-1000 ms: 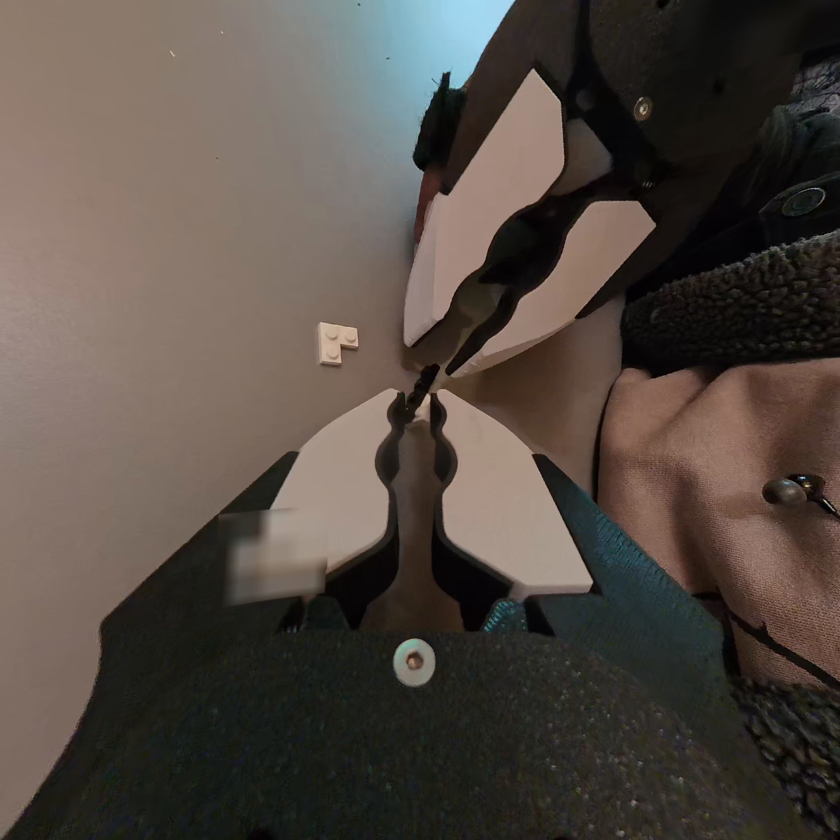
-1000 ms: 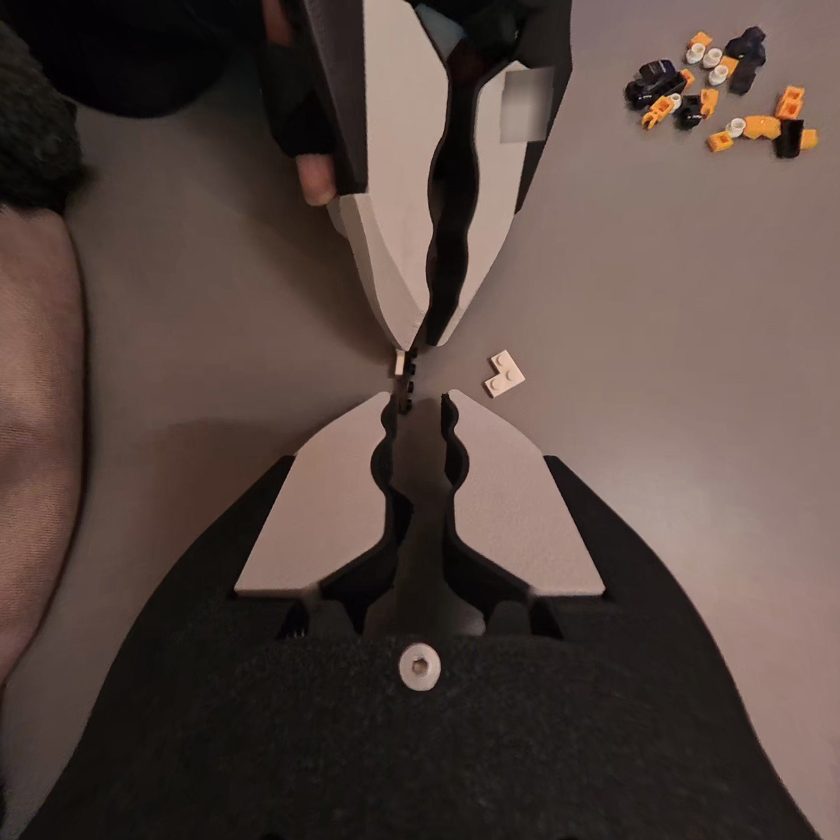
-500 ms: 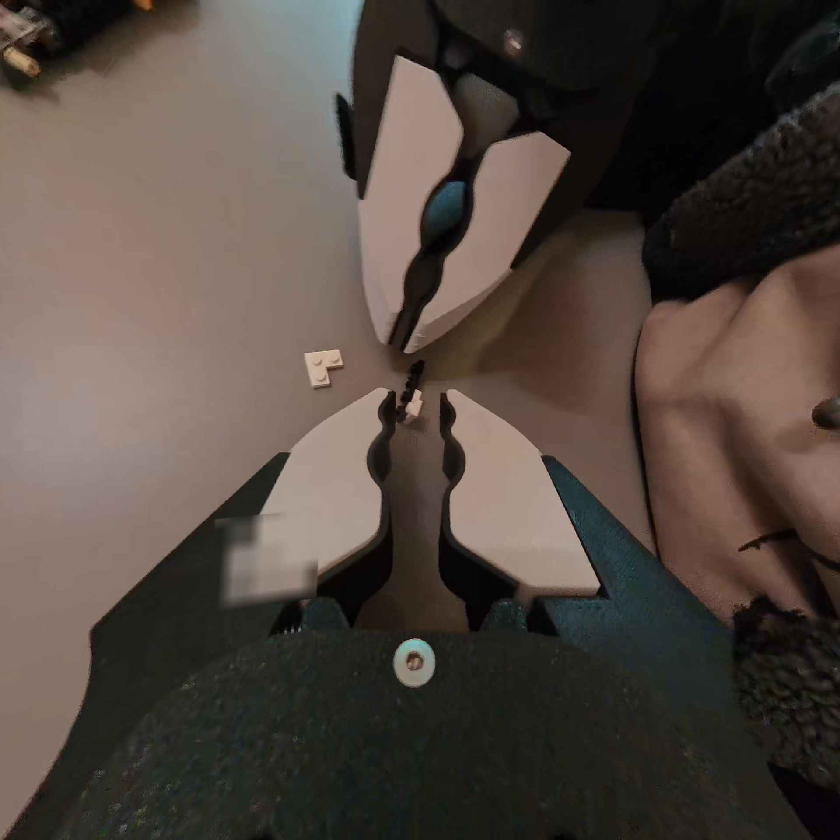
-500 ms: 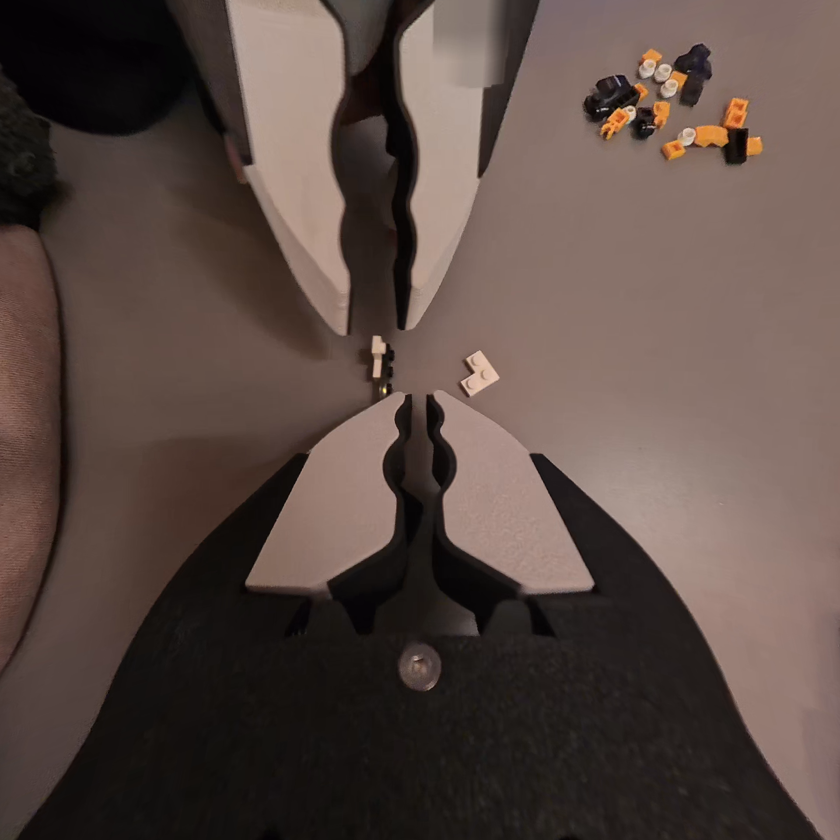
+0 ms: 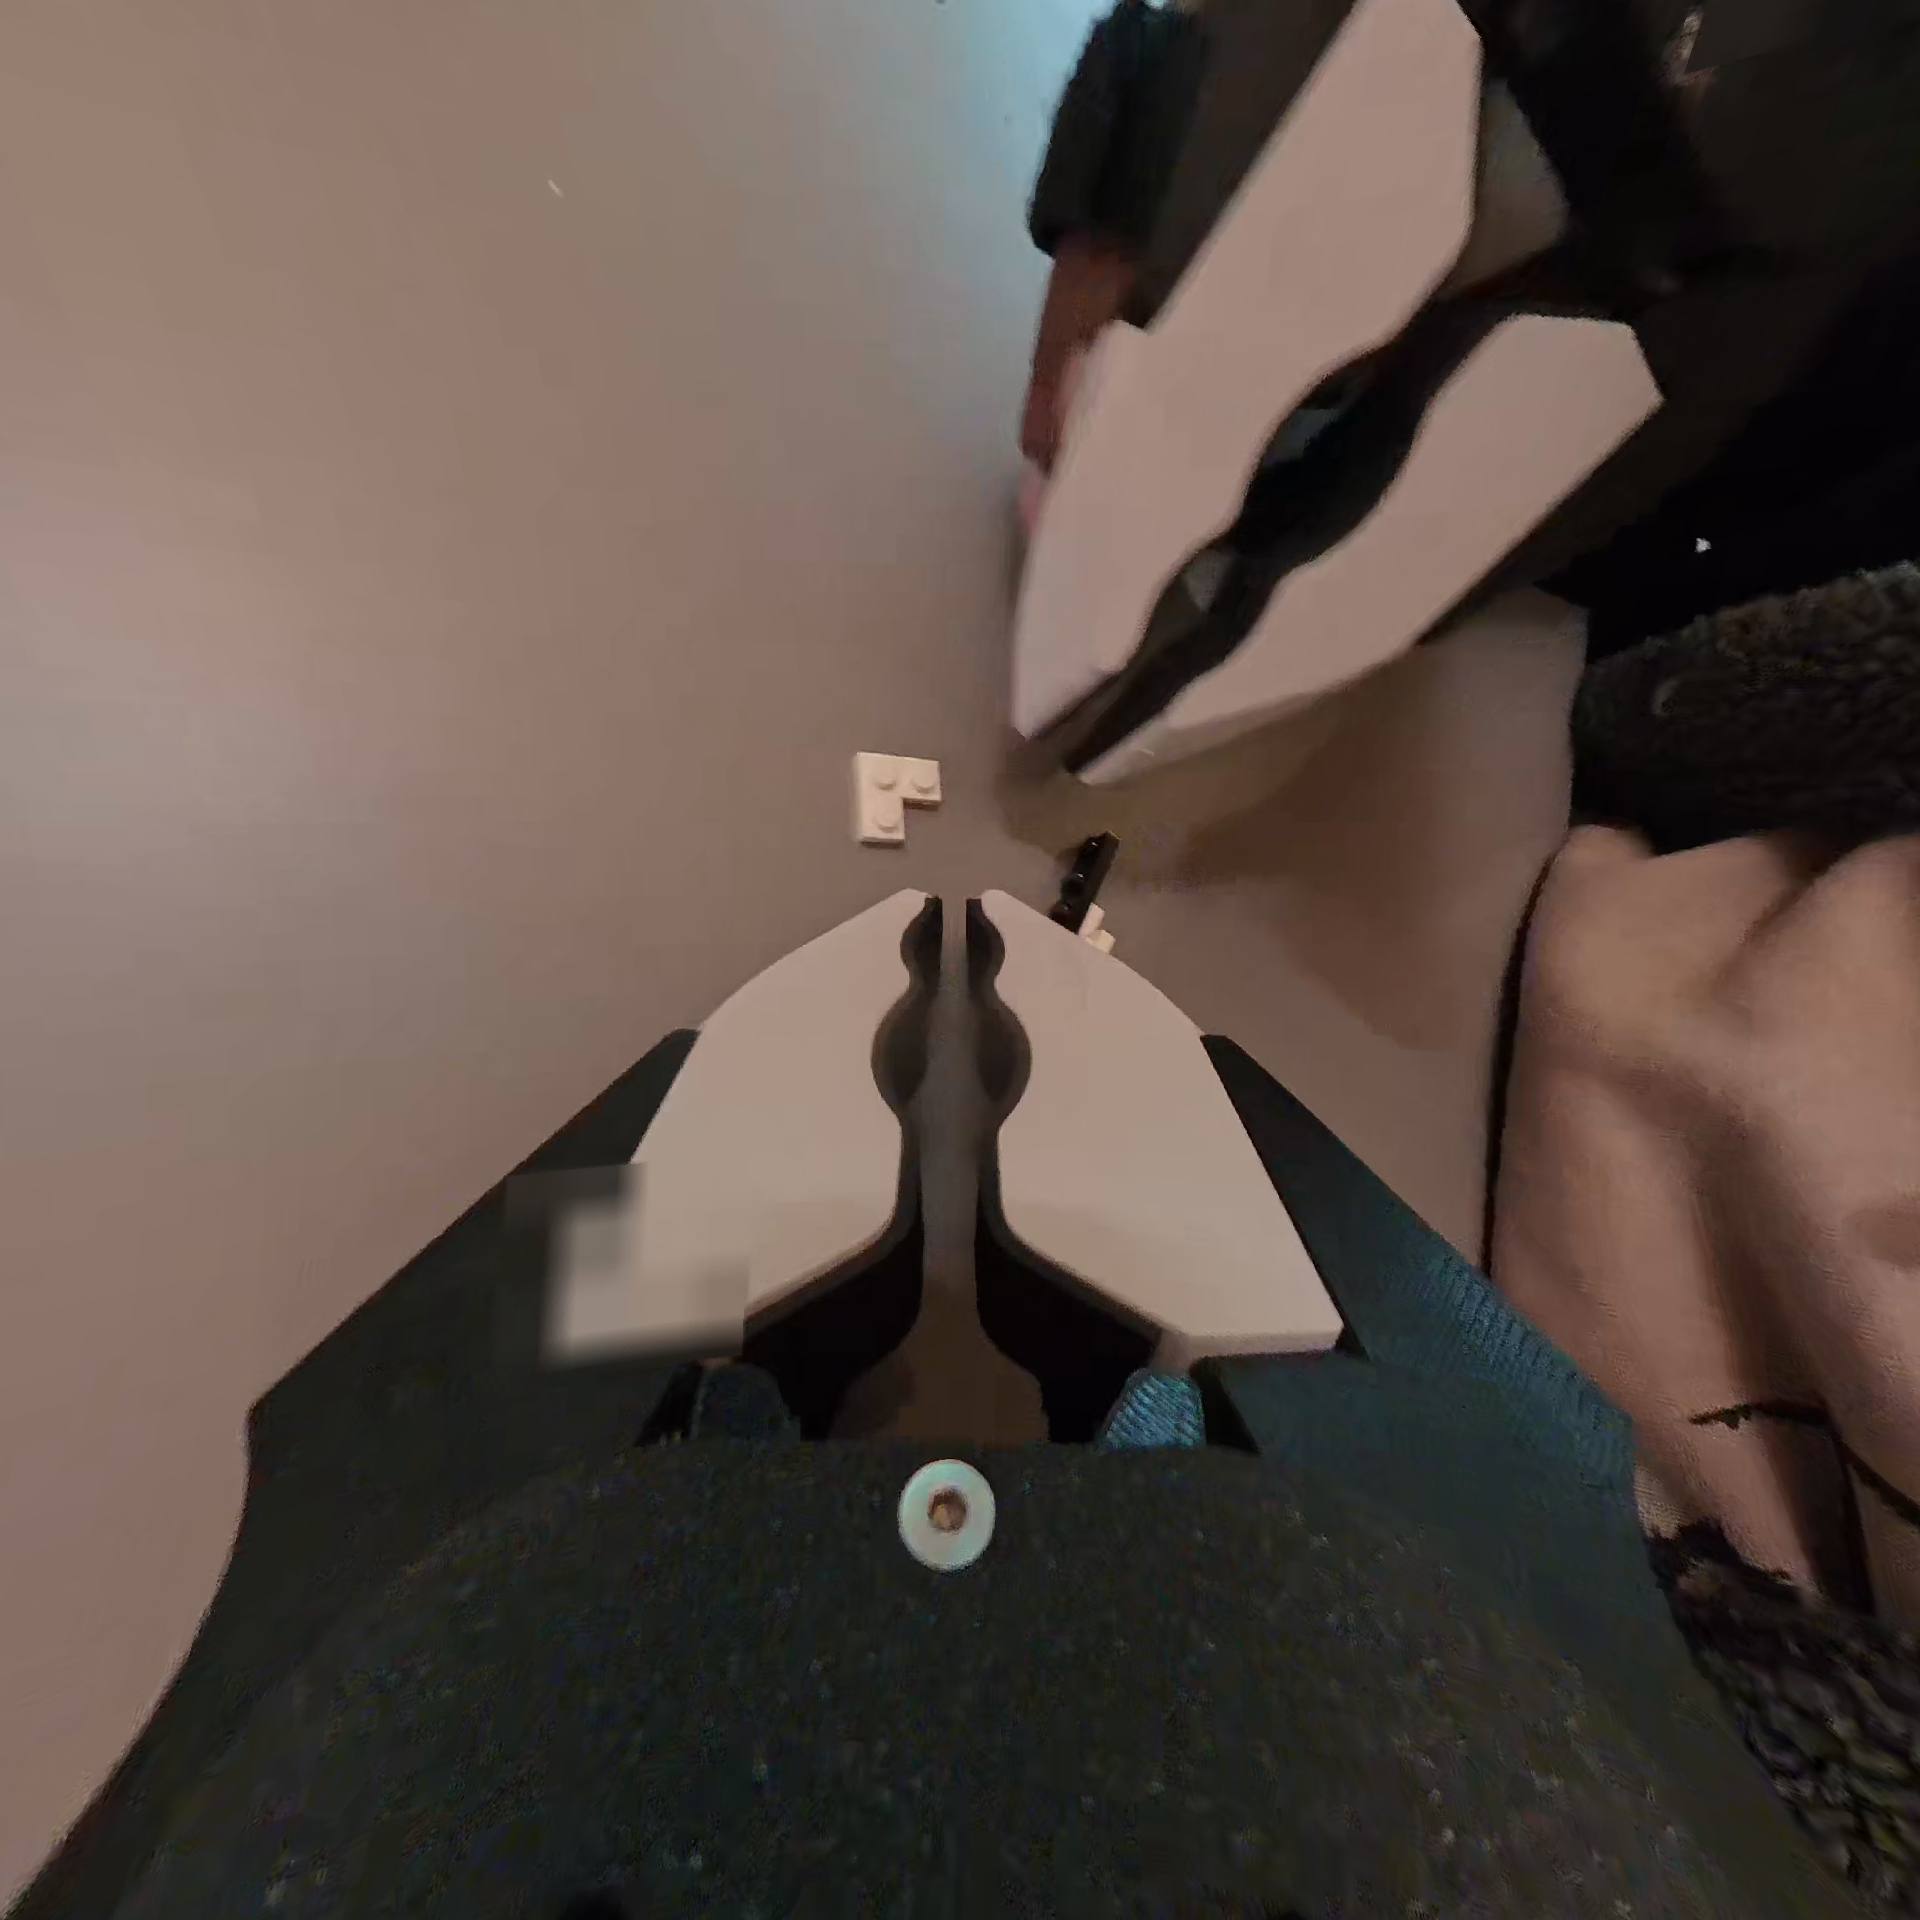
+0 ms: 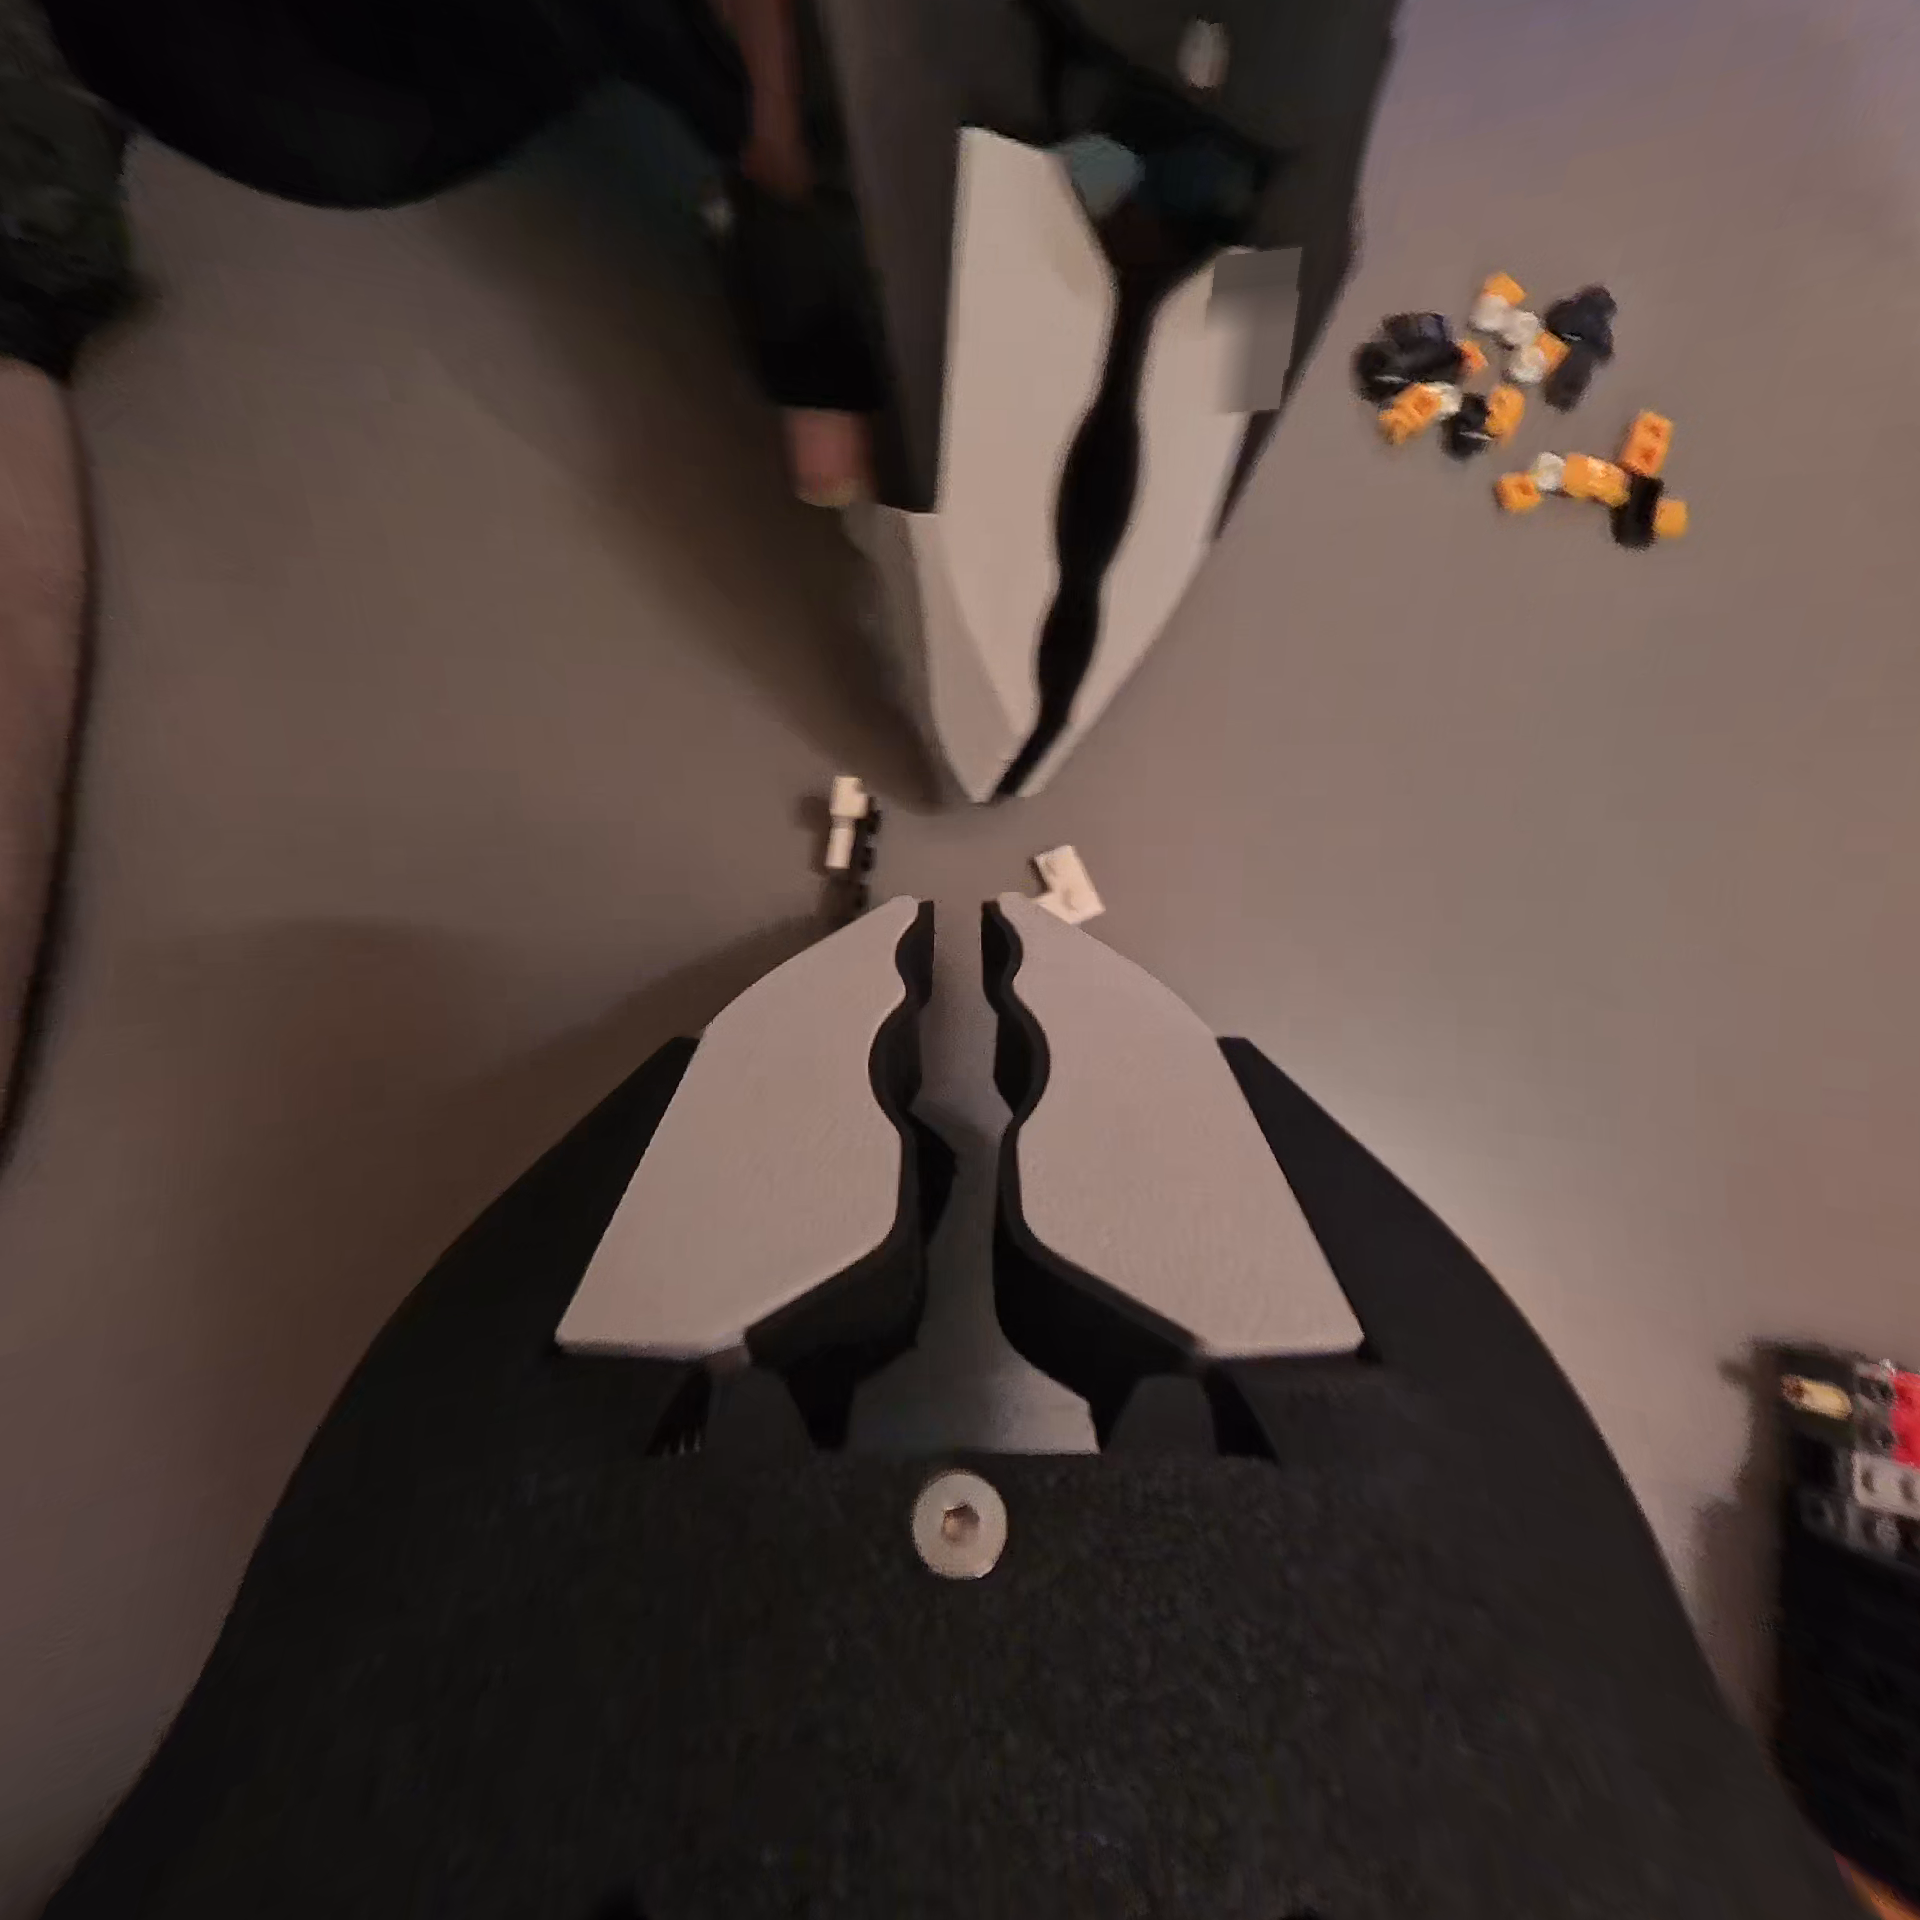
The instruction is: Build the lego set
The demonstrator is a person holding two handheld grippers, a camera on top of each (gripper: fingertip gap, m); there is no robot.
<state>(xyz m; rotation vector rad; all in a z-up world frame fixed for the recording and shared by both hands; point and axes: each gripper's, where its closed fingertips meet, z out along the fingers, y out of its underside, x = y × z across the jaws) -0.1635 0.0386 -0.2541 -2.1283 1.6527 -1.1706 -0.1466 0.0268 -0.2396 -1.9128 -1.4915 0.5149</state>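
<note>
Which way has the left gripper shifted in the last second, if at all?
Yes. In its own view, the left gripper has slid left off the black-and-white piece, toward the white L-shaped plate.

Just a plain grey surface here, with some beige fabric and dark fuzzy fleece bunched along its edge.

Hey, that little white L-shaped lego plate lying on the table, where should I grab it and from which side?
The white L-shaped plate lies flat, studs up, alone on the table, so probably come straight down from above. Pinch its longer leg across the two straight outer edges, not the notched inner corner. The left gripper, nearly closed with nothing between its tips, is right beside it and would need opening first.
</note>
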